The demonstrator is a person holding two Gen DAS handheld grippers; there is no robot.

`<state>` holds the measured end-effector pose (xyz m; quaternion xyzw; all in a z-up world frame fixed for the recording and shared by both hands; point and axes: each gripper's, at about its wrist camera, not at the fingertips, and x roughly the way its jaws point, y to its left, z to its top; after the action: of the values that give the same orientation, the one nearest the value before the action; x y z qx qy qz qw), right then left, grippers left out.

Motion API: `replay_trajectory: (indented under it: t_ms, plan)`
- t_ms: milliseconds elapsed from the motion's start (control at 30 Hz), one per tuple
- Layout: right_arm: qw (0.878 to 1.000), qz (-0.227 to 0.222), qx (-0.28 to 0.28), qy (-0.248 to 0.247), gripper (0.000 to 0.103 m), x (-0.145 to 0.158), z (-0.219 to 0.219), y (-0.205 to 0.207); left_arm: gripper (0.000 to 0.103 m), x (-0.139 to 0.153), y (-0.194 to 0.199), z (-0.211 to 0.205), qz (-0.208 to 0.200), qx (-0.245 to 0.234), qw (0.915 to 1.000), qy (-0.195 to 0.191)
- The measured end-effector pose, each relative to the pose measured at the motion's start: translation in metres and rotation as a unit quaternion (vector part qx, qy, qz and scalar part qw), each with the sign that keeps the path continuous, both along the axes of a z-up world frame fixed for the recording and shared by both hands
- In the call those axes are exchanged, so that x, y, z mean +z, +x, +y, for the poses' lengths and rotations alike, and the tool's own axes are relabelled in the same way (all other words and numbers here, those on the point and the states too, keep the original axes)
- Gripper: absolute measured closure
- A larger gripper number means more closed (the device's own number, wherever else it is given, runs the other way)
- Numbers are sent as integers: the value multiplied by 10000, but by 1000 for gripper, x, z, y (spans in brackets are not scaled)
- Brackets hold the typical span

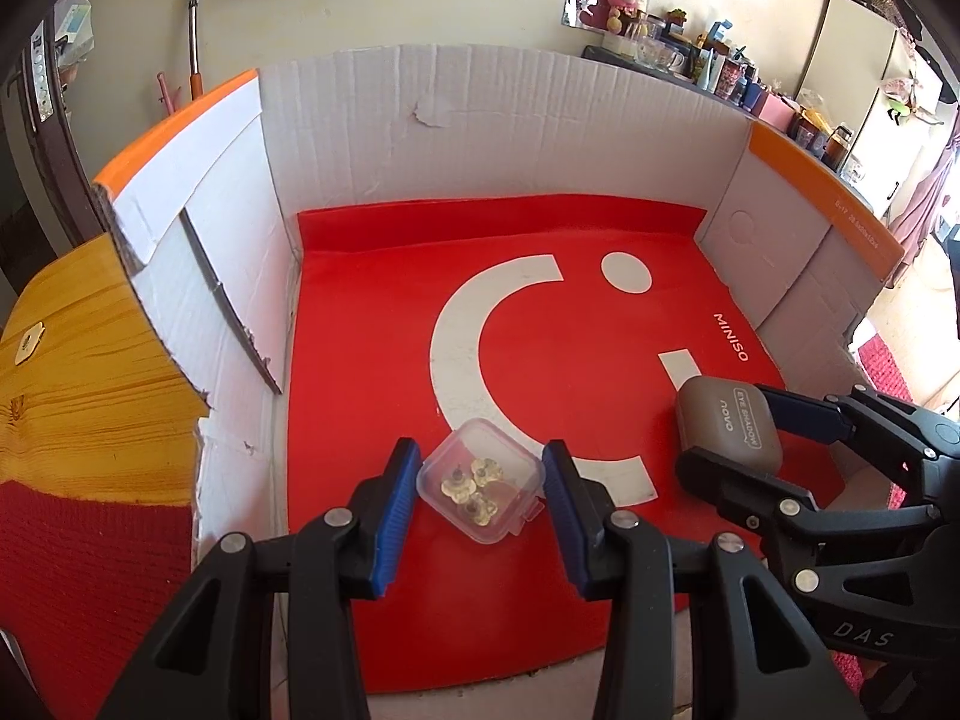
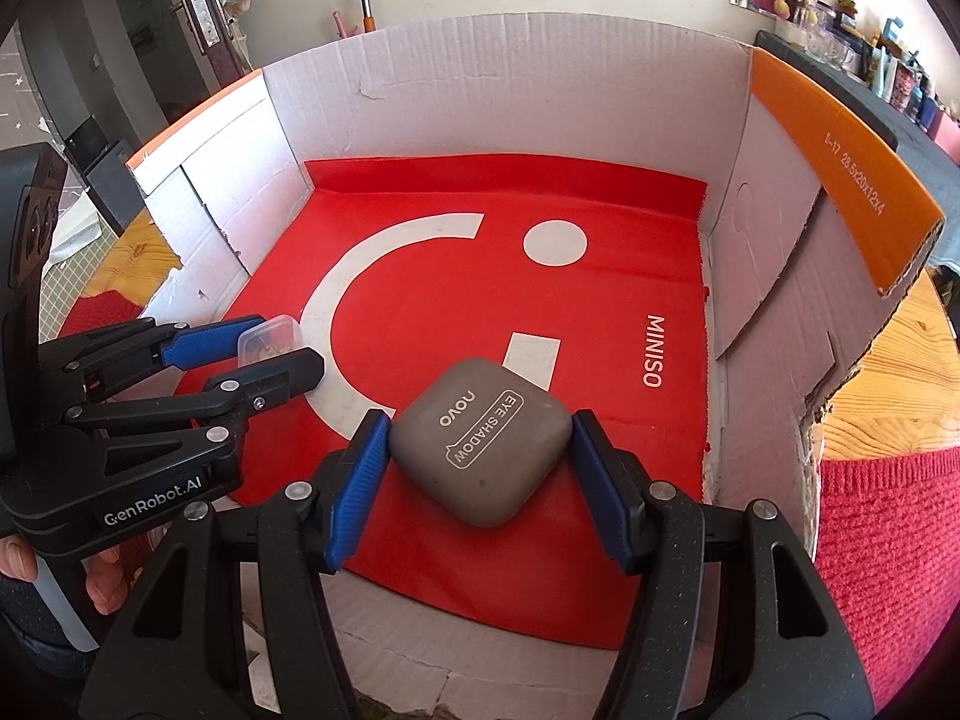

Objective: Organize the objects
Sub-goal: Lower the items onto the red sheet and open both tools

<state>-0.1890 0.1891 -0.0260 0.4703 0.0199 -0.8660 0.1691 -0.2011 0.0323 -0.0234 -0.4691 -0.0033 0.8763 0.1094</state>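
Both grippers are down inside a shallow cardboard box [image 2: 510, 78] lined with a red sheet [image 1: 600, 348], each clamped on one small item. The left gripper [image 1: 480, 483] has its blue pads pressed against opposite sides of a small clear plastic case [image 1: 480, 486], jaws about half closed; the case appears to rest on or just above the red sheet near the front left of the box. The right gripper [image 2: 480, 441] has its pads against two sides of a grey eyeshadow compact [image 2: 483, 441], jaws somewhat wider, and the compact sits tilted at the front right, close to the sheet. To do this step well, I judge that each hand should keep its squeeze steady and light: the clear case is thin-walled and turned at an angle to the pads, so it could twist or pop out, and the rounded edges of the compact give the pads little flat surface, so it may slide if tipped. The two grippers are near each other, so moving one at a time would avoid a knock. As for containers, the box holds only the red sheet and these two items; the clear case is shut and holds a few small pale yellow pieces, perhaps earrings; the compact is closed, its contents hidden.
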Motion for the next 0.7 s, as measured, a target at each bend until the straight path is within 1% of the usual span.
replay_trajectory:
  t_ms: [400, 600, 700]
  plan:
    - [10000, 16, -3, -36, 43, -1, -2, -1, 51, 3, 3, 0, 32, -44, 10000, -10]
    - [9999, 122, -16, -82, 42, 1, -3, 2, 48, 6, 8, 2, 89, -47, 9999, -6]
    - [9998, 172, -10, -90, 40, 4, -6, 5, 46, 9, 11, 3, 123, -53, 9999, -3]
